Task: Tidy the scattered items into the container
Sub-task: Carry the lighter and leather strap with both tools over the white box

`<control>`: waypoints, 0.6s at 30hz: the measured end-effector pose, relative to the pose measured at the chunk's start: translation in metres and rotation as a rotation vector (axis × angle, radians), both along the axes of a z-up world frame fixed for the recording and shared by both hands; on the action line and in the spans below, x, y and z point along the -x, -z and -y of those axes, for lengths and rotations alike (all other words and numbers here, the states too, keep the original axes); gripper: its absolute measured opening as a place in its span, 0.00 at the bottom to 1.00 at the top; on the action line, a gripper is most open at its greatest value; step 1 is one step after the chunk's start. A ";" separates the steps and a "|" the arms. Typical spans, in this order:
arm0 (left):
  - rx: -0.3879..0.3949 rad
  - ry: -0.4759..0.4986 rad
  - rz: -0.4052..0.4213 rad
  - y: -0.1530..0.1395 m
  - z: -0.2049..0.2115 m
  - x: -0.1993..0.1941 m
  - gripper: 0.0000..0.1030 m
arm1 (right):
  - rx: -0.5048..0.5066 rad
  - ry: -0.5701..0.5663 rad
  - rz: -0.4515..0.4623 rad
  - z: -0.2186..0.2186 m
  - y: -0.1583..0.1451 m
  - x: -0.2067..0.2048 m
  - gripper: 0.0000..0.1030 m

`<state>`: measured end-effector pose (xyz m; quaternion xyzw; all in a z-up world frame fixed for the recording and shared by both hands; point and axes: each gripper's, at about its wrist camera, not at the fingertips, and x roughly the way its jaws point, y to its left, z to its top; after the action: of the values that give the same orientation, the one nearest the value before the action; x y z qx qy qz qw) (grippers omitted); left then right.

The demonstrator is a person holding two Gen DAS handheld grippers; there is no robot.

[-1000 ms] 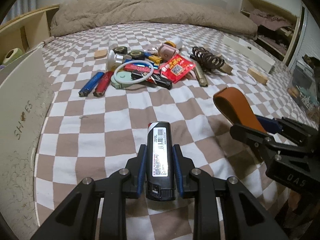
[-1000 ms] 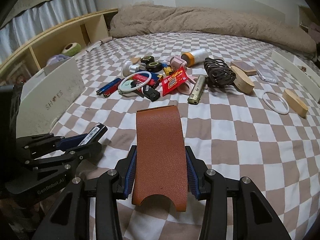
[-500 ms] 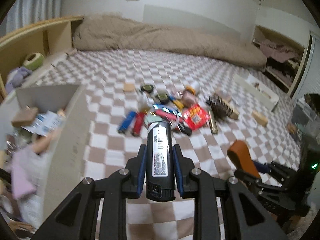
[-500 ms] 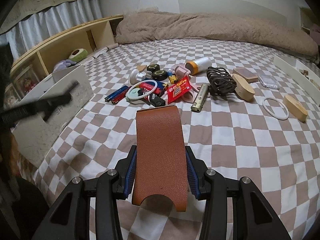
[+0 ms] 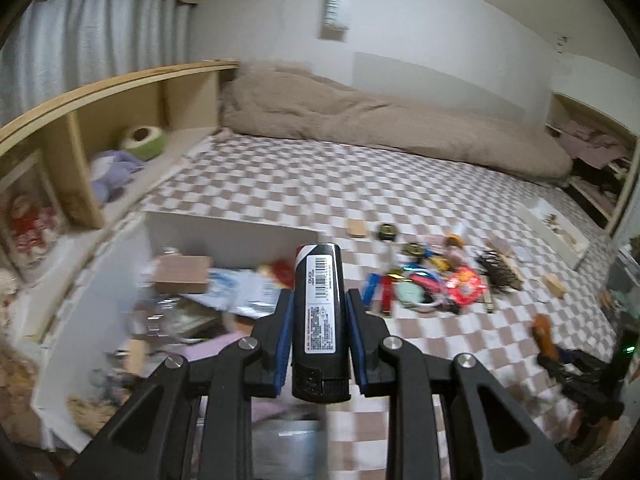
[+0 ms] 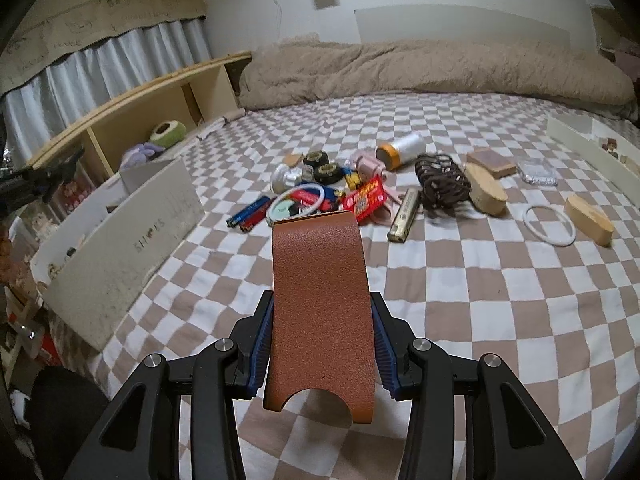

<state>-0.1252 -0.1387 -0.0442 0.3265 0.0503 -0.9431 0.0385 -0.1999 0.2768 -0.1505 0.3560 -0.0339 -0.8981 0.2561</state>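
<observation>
My left gripper (image 5: 320, 312) is shut on a black lighter with a barcode label (image 5: 320, 312) and holds it high, above the near end of the white box (image 5: 224, 228), which holds several items. My right gripper (image 6: 322, 336) is shut on a curved brown leather piece (image 6: 320, 288) above the checkered bed. The white box also shows in the right wrist view (image 6: 132, 236), to the left. A pile of scattered items (image 6: 340, 192) lies mid-bed: lighters, tape rolls, a white ring, a red packet, a brown hair claw (image 6: 440, 180).
A wooden shelf (image 6: 132, 112) runs along the left side with soft toys in it. A beige duvet (image 6: 420, 68) lies at the head of the bed. A white ring (image 6: 550, 225), wooden blocks (image 6: 590, 220) and a white tray (image 6: 592, 148) lie on the right.
My left gripper has risen and swung left with the lighter, from low over the bed to above the white box. My right gripper has lifted slightly, still holding the leather piece.
</observation>
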 end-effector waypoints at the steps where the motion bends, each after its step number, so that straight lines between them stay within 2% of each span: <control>1: 0.002 -0.018 0.004 0.001 0.009 -0.003 0.25 | 0.009 0.002 -0.006 0.000 -0.004 0.000 0.44; 6: -0.003 -0.077 0.039 0.013 0.046 -0.012 0.25 | 0.025 0.003 -0.020 0.004 -0.019 0.005 0.44; 10: 0.000 -0.110 0.057 0.018 0.072 -0.015 0.25 | 0.079 -0.010 -0.009 0.007 -0.034 0.010 0.44; 13: -0.017 -0.112 0.067 0.020 0.086 -0.018 0.25 | 0.037 0.006 -0.044 0.016 -0.047 0.012 0.44; 18: 0.001 -0.106 0.084 0.019 0.103 -0.018 0.25 | 0.017 -0.012 -0.064 0.032 -0.069 0.019 0.44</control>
<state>-0.1076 -0.2419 -0.0632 0.3626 0.0655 -0.9252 0.0907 -0.2185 0.2444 -0.0819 0.3253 -0.0309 -0.9071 0.2655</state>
